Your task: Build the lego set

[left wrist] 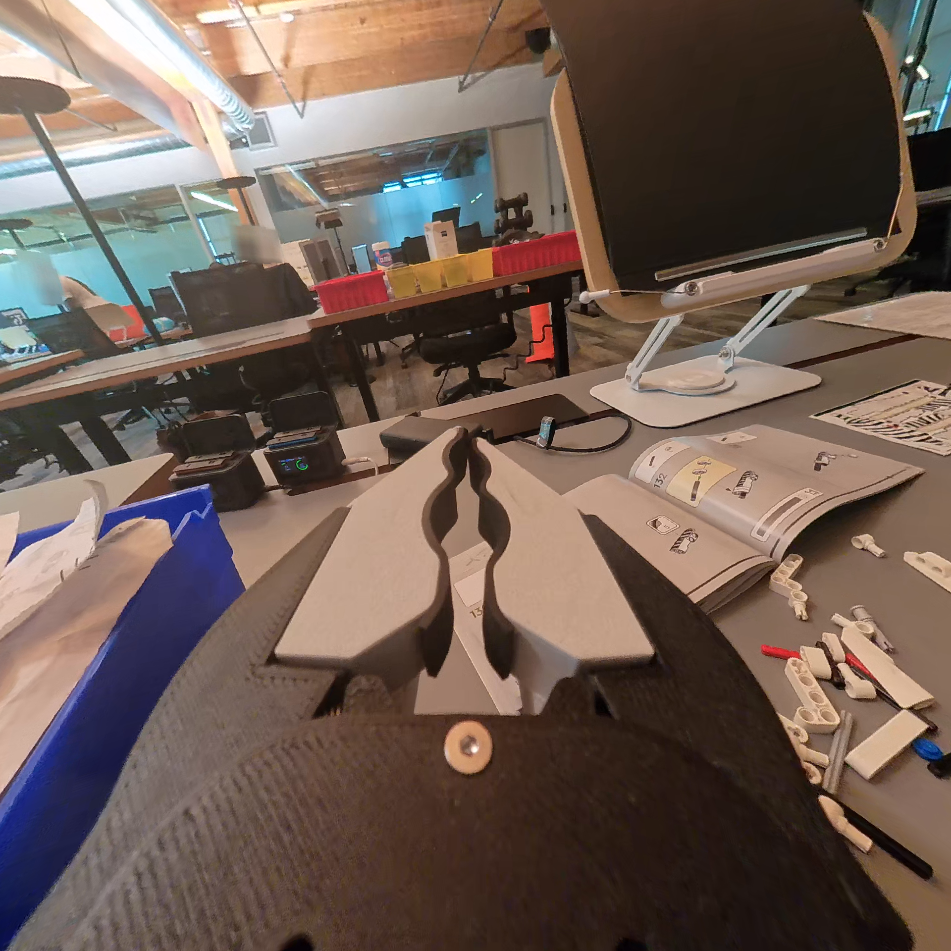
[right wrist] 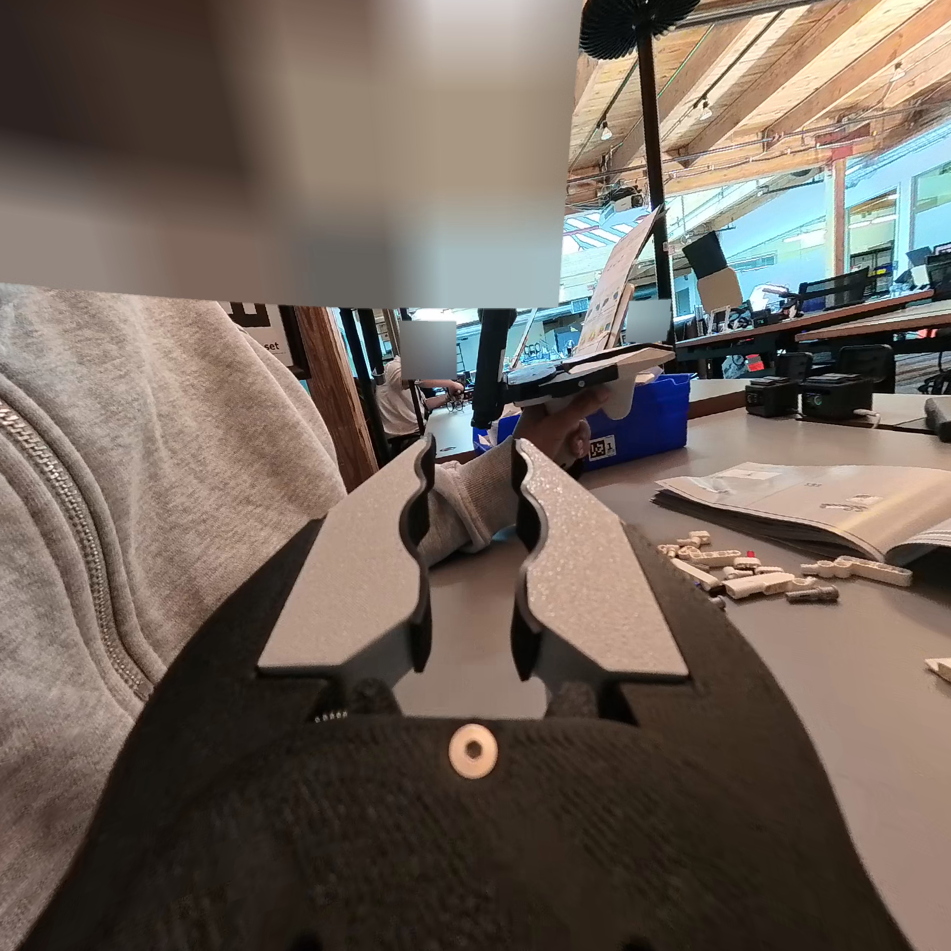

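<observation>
Loose white, grey, red and black lego pieces (left wrist: 833,684) lie on the grey table at the right of the left wrist view, and also show in the right wrist view (right wrist: 746,566). An open instruction booklet (left wrist: 746,494) lies behind them; it also shows in the right wrist view (right wrist: 823,499). My left gripper (left wrist: 471,437) is shut with its tips touching and nothing between them, raised above the table by the booklet's left page. In the right wrist view it shows farther off (right wrist: 592,375), held in a hand. My right gripper (right wrist: 473,453) is open and empty, low over the table, left of the pieces.
A blue bin (left wrist: 128,617) with torn paper bags stands at the left, and shows in the right wrist view (right wrist: 643,417). A dark screen on a white stand (left wrist: 720,154) and a sticker sheet (left wrist: 890,417) are at the back right. Black chargers (left wrist: 303,458) sit behind. A person's grey sleeve (right wrist: 463,504) rests ahead. About 30 cm separates my left fingertips from my right.
</observation>
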Available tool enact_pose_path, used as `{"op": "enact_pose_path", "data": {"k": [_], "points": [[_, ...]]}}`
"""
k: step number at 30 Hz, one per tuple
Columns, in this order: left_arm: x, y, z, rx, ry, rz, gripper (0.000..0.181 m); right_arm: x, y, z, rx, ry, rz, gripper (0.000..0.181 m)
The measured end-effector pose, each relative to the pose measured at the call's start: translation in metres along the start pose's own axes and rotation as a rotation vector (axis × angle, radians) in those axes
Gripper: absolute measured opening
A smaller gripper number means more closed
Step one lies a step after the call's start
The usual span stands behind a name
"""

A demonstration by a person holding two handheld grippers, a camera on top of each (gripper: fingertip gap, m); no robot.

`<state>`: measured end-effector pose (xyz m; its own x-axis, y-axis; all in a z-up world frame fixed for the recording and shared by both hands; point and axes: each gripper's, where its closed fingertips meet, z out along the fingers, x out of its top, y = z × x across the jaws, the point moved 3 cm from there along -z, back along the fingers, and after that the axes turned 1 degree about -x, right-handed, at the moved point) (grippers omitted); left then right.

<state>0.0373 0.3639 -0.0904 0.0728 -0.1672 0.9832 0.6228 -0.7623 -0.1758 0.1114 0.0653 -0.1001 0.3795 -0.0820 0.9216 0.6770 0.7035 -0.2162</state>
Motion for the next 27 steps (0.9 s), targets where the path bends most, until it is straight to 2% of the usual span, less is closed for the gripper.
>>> {"op": "enact_pose_path", "data": {"k": [14, 21, 23, 25, 27], "points": [[-0.002, 0.012, 0.002, -0.044, -0.009, 0.040, 0.000, 0.000, 0.000, 0.000, 0.000, 0.001, 0.002, 0.028], [-0.007, 0.020, 0.004, -0.117, -0.026, 0.025, 0.000, 0.000, 0.000, 0.000, 0.000, 0.000, 0.002, 0.028], [-0.012, 0.039, 0.006, -0.216, -0.067, -0.020, 0.000, 0.000, 0.000, 0.000, 0.001, 0.000, 0.004, 0.028], [-0.018, 0.077, 0.006, -0.371, -0.158, -0.082, 0.010, 0.000, 0.000, 0.001, 0.003, -0.002, 0.008, 0.028], [-0.026, 0.114, 0.002, -0.454, -0.248, -0.083, 0.020, -0.001, 0.001, 0.002, 0.003, -0.006, 0.011, 0.028]]}}
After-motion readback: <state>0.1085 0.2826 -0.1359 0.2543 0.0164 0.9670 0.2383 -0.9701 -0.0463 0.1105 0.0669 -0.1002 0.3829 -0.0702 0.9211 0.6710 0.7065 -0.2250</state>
